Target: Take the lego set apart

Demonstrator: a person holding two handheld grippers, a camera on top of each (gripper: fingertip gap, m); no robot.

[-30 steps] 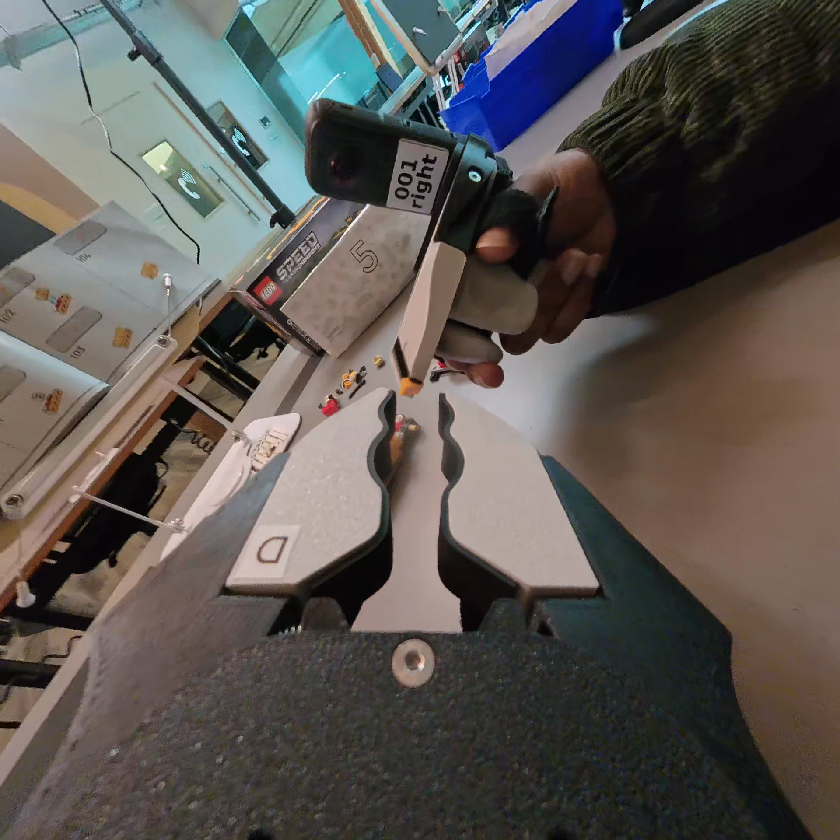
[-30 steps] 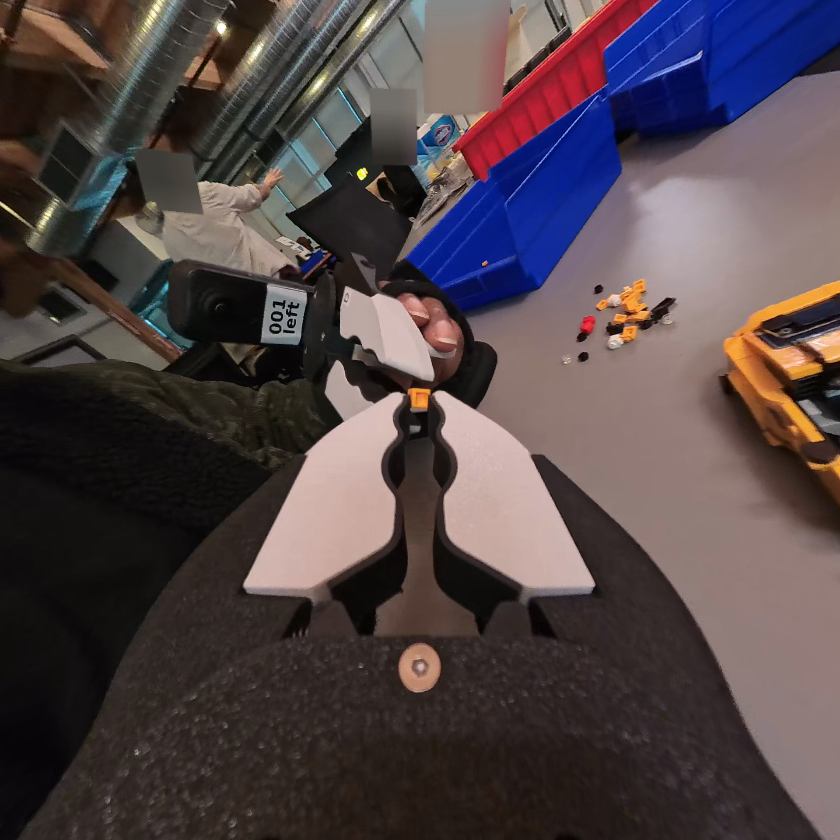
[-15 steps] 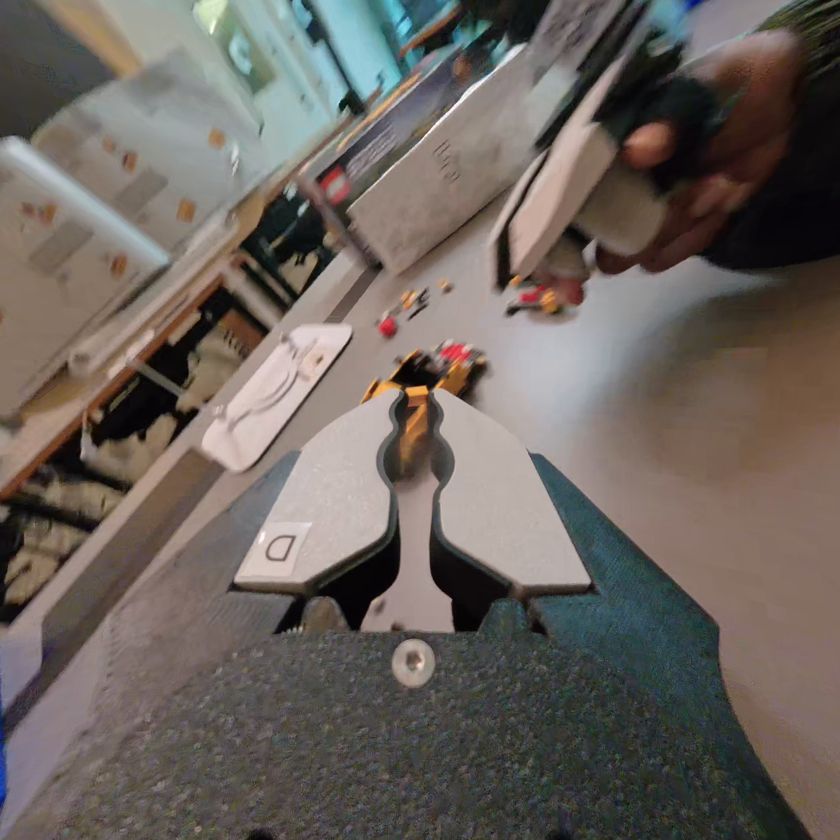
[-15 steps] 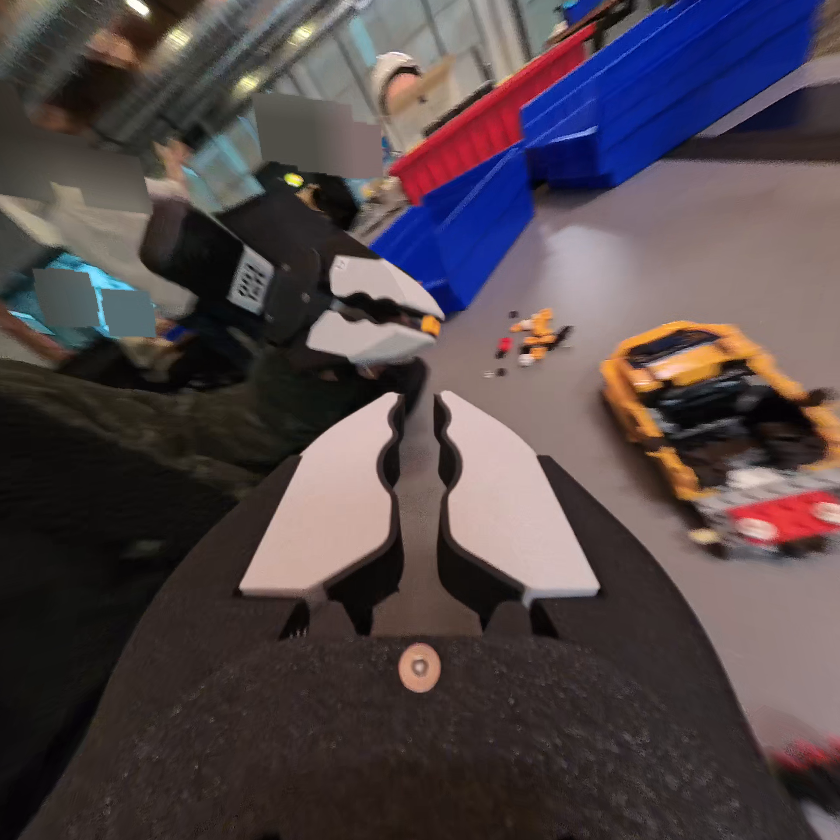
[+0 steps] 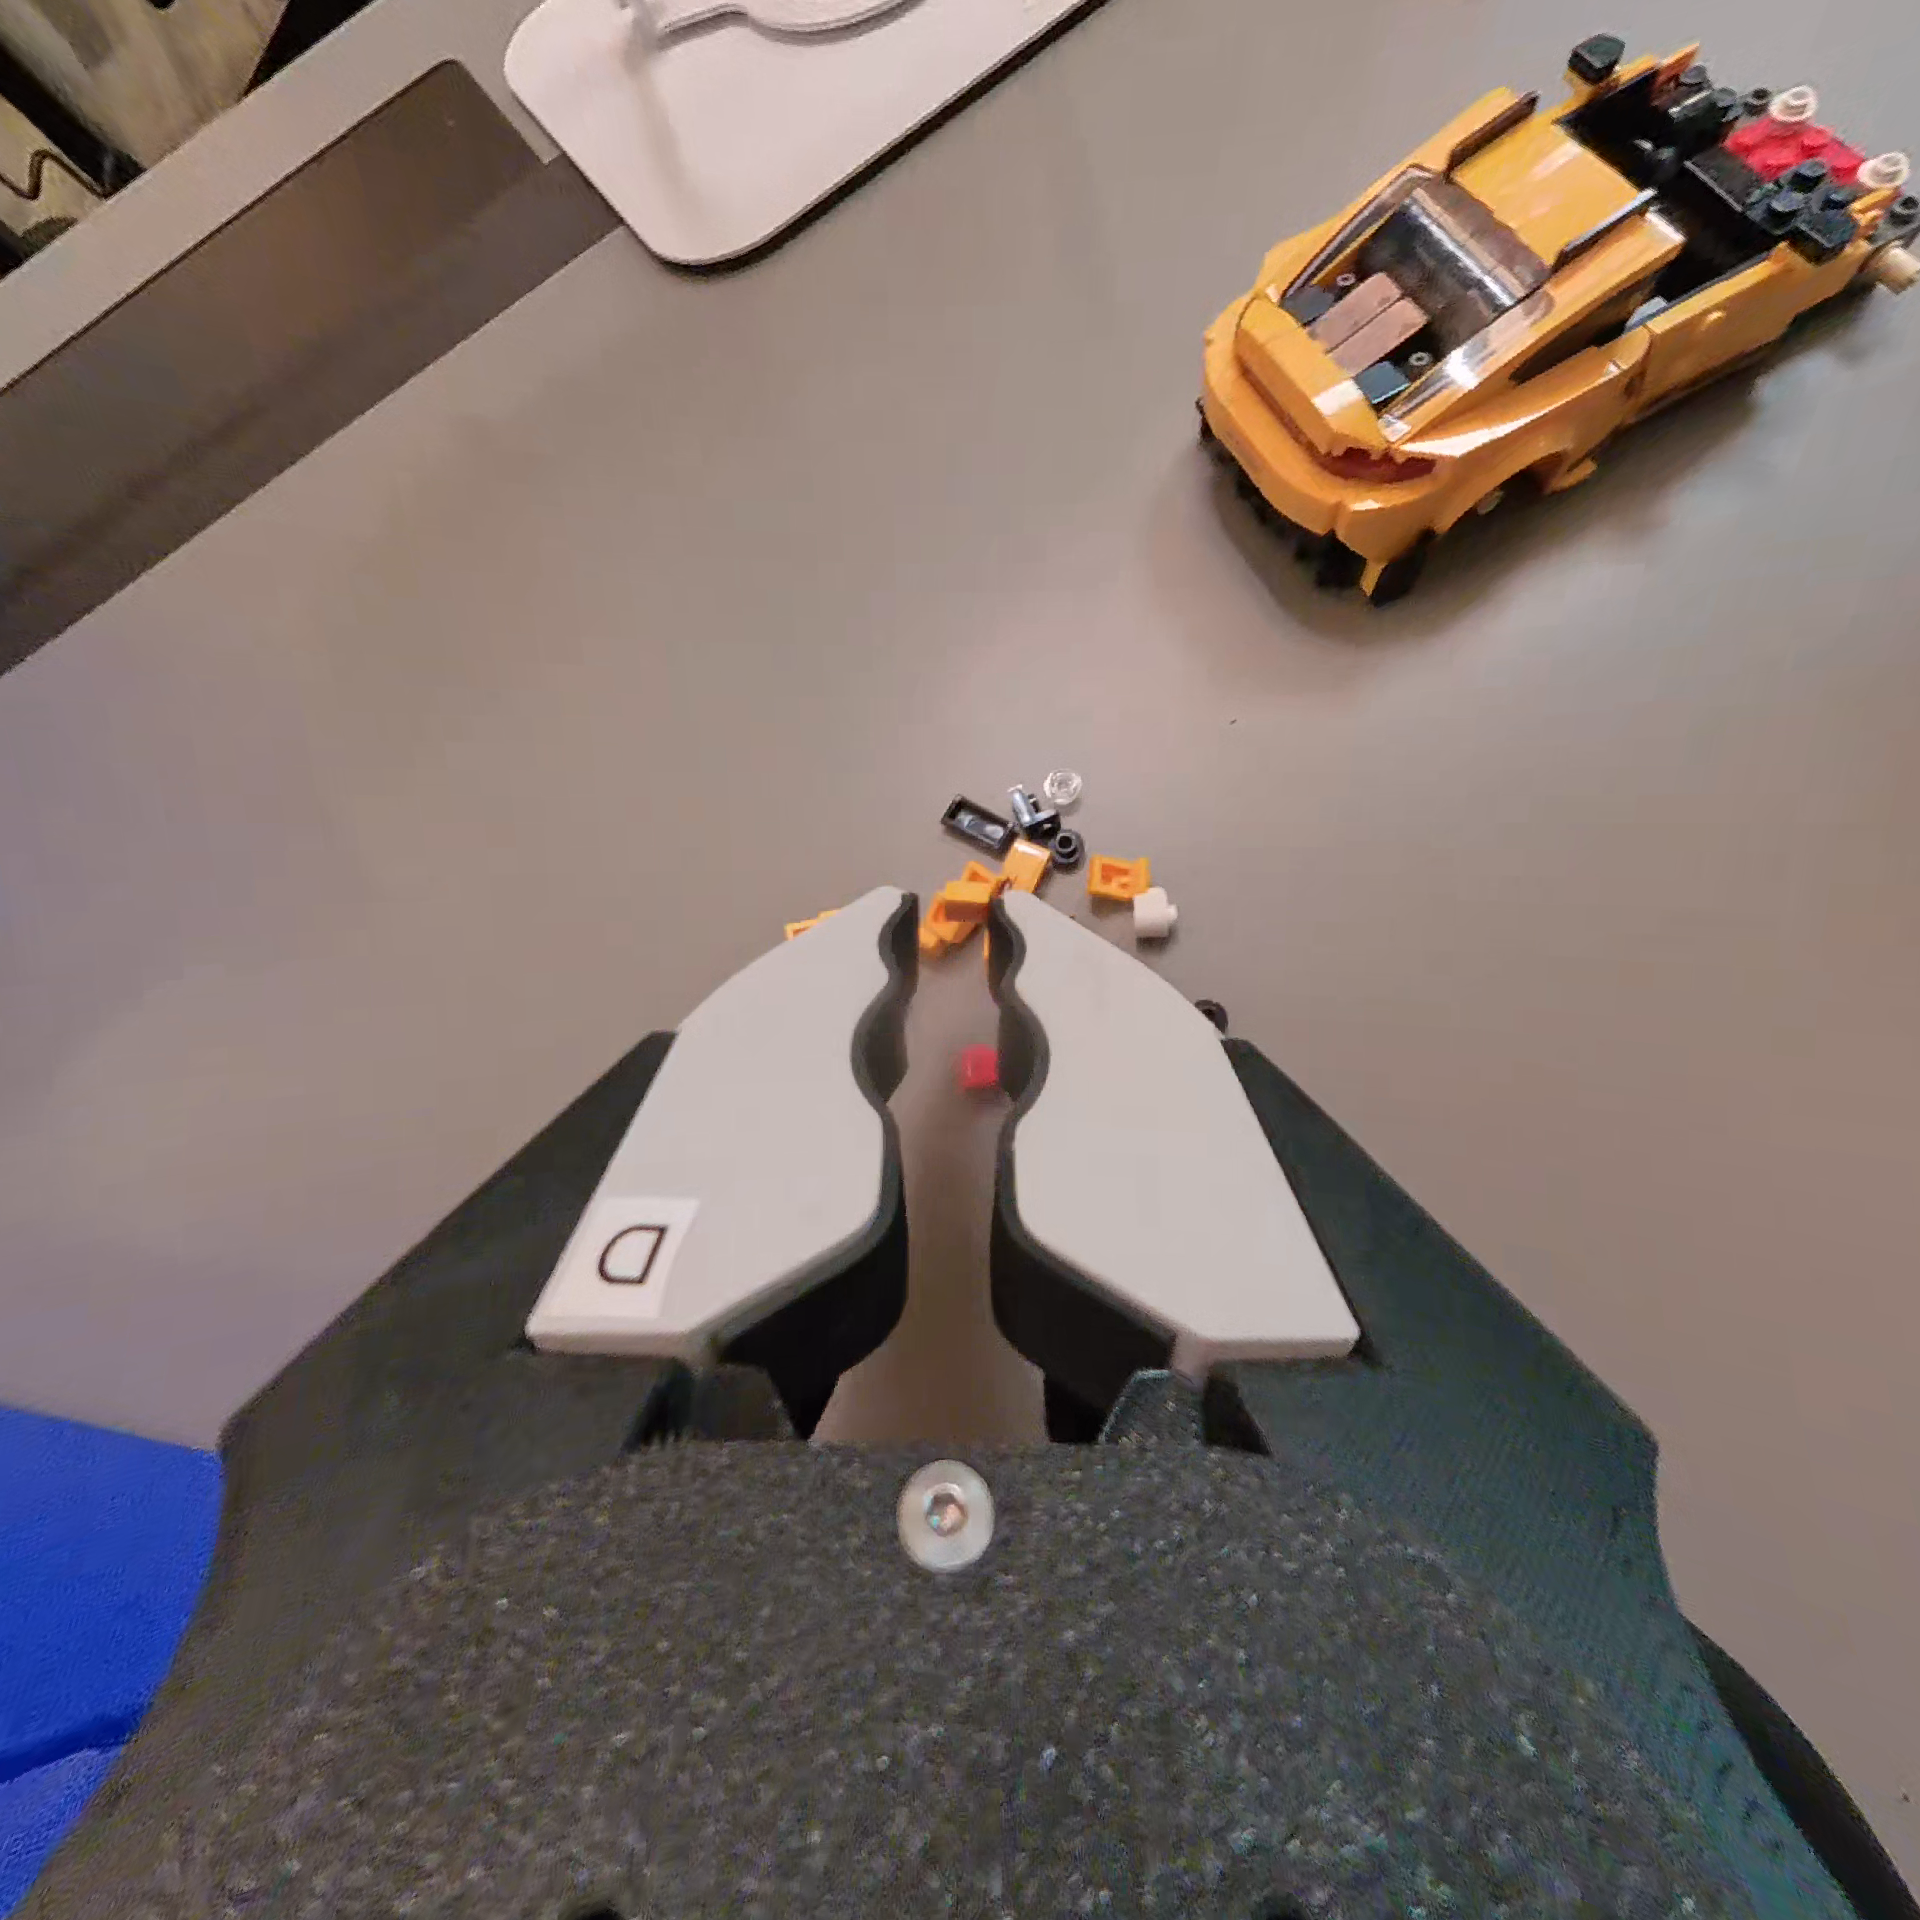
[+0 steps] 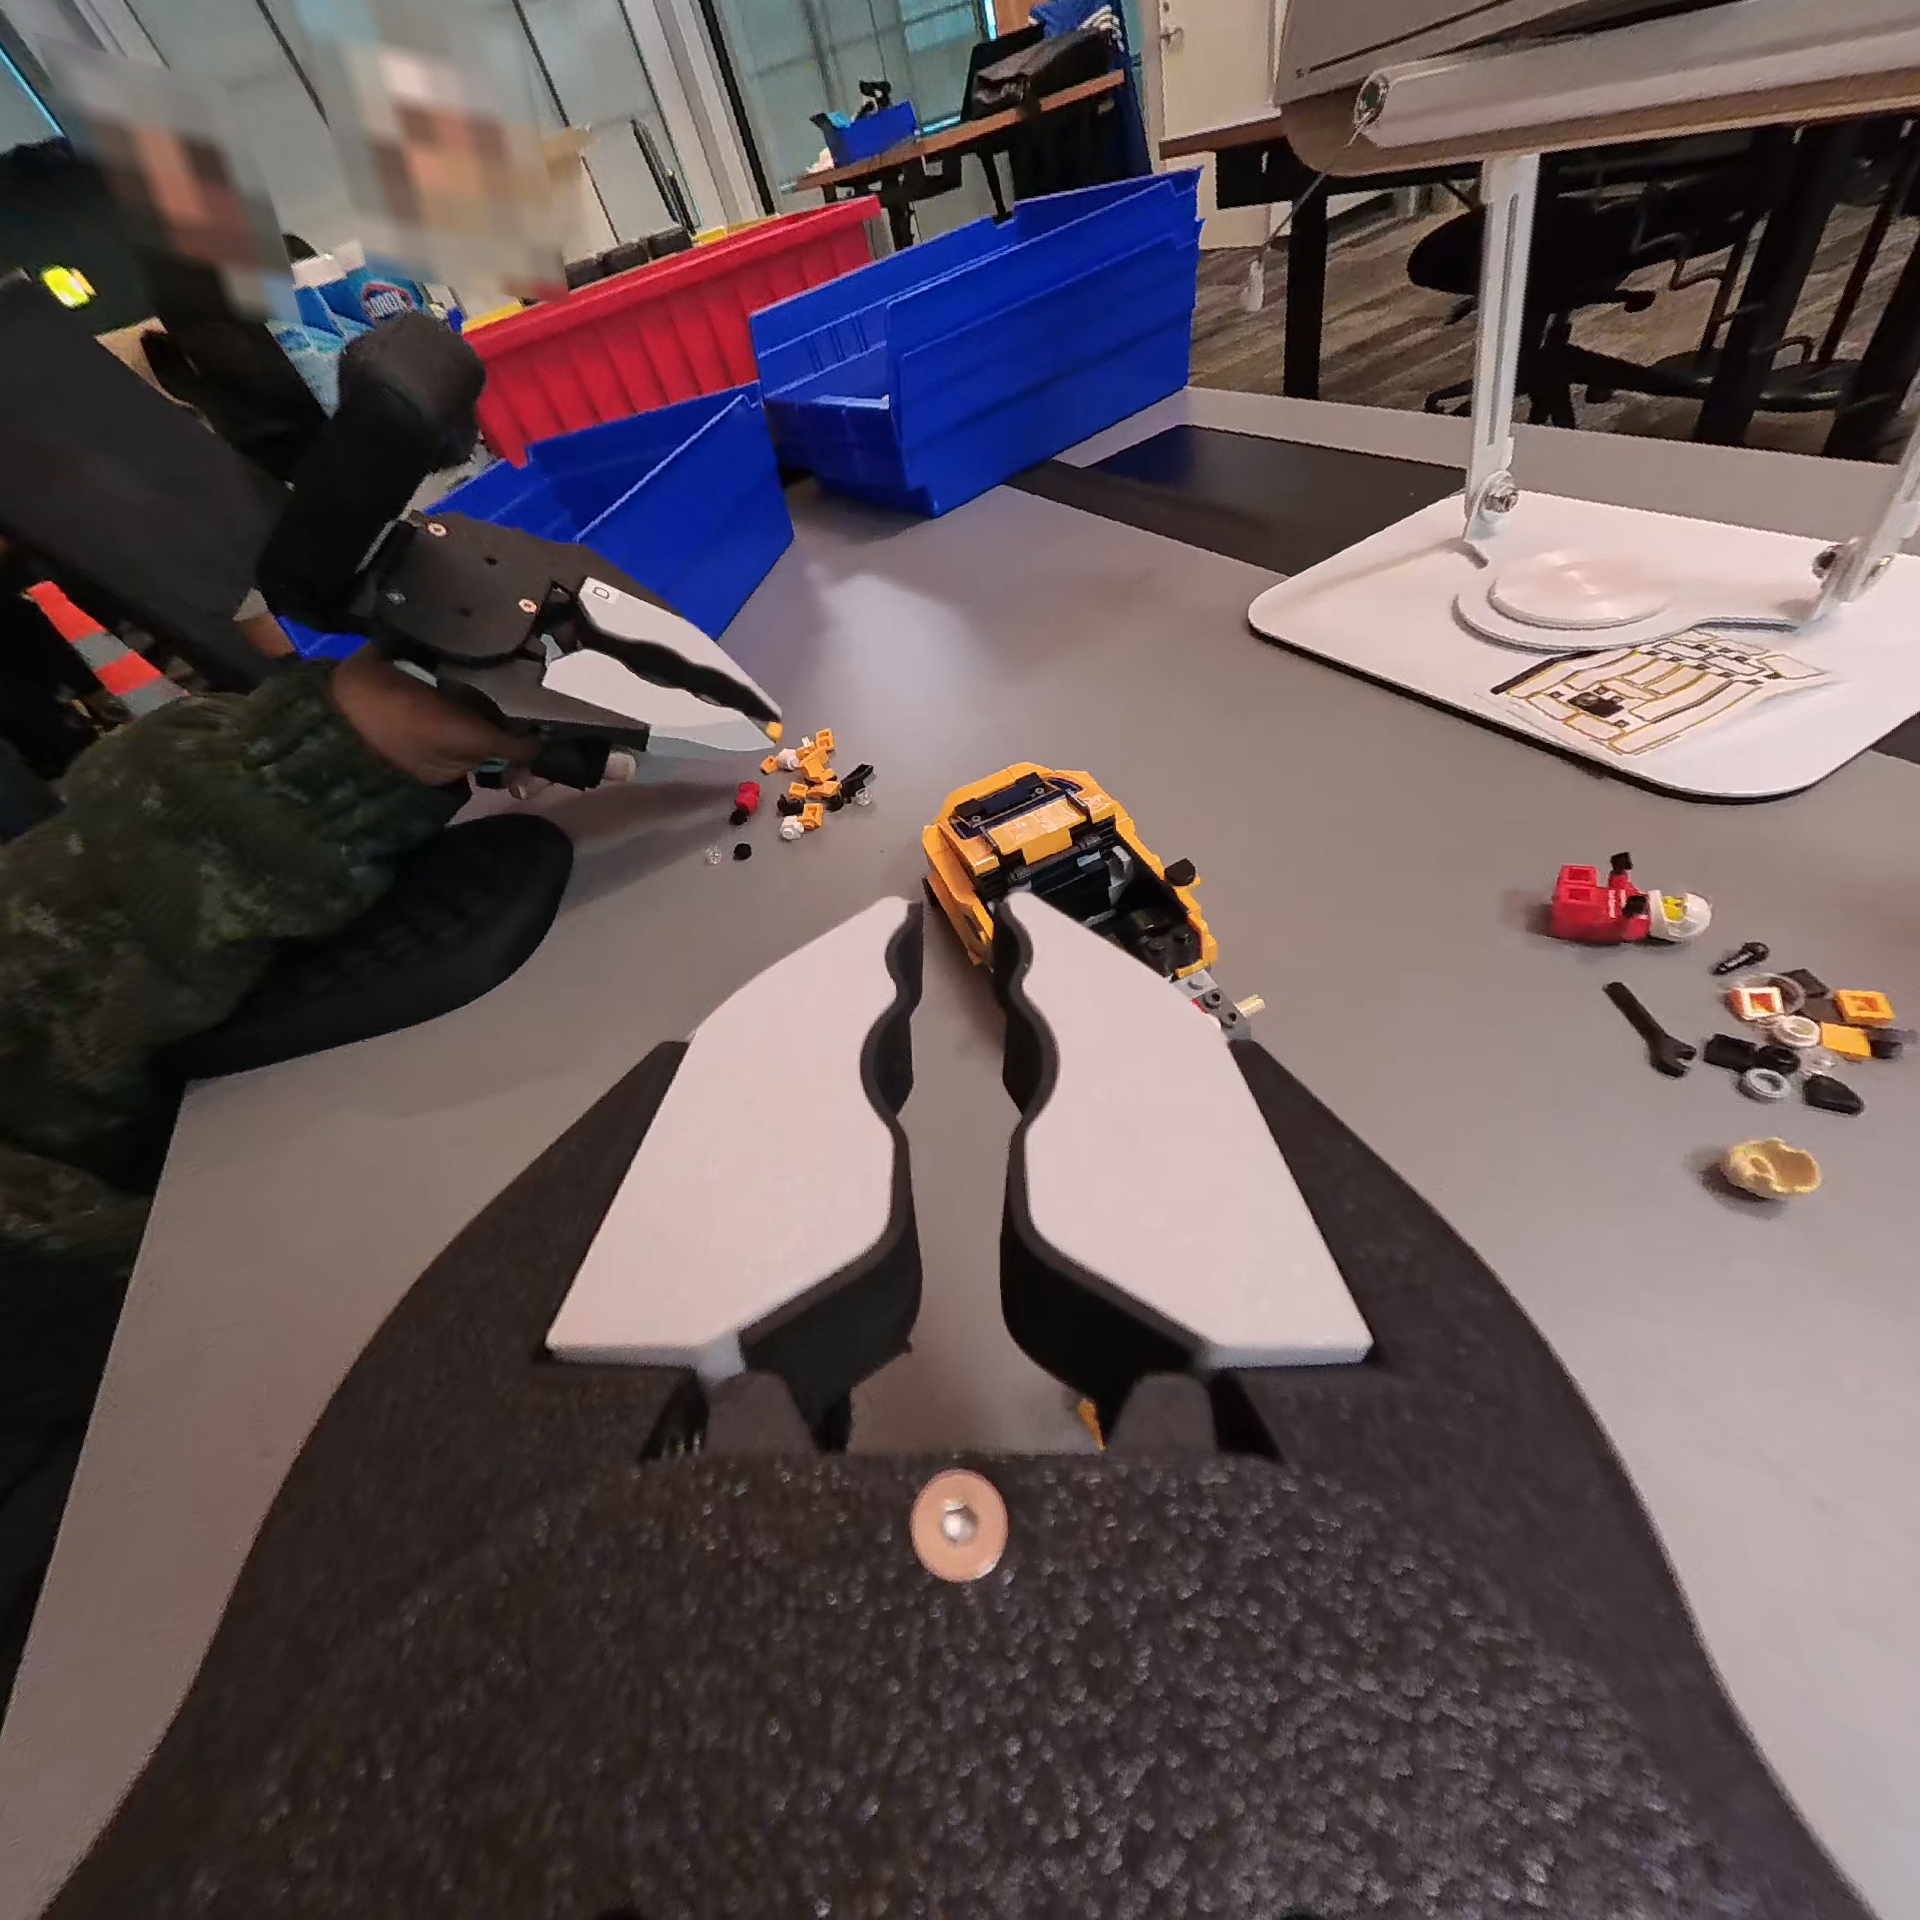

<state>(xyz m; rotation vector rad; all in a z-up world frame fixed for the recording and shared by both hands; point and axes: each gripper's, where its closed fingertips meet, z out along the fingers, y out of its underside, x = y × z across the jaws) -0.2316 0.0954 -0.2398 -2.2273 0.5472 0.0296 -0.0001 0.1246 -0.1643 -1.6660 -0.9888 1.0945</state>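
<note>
The yellow lego car (image 5: pixel 1507 312) stands on the grey table, partly stripped, with black and red parts bare at its rear. It also shows in the right wrist view (image 6: pixel 1049 831). My left gripper (image 5: pixel 951 909) is shut on a small orange piece (image 5: pixel 956 916) and hovers just above a pile of loose small pieces (image 5: pixel 1039 852). The right wrist view shows it (image 6: pixel 769 727) over that pile (image 6: pixel 810 779). My right gripper (image 6: pixel 958 914) is narrowly open and empty, with its tips just short of the car's near end.
A red piece (image 5: pixel 977 1067) lies under the left fingers. A second pile of loose parts (image 6: pixel 1797 1029), red figure parts (image 6: pixel 1600 904) and a tan piece (image 6: pixel 1766 1169) lie right. A white stand base (image 6: pixel 1455 623) is at the far right; blue bins (image 6: pixel 987 343) and a red bin (image 6: pixel 675 312) are behind. Spacing between my two grippers at the tips: around 25 cm.
The right gripper let go of the orange piece and the left gripper took it. The left gripper swung down over the loose pile. The right gripper turned toward the car.
</note>
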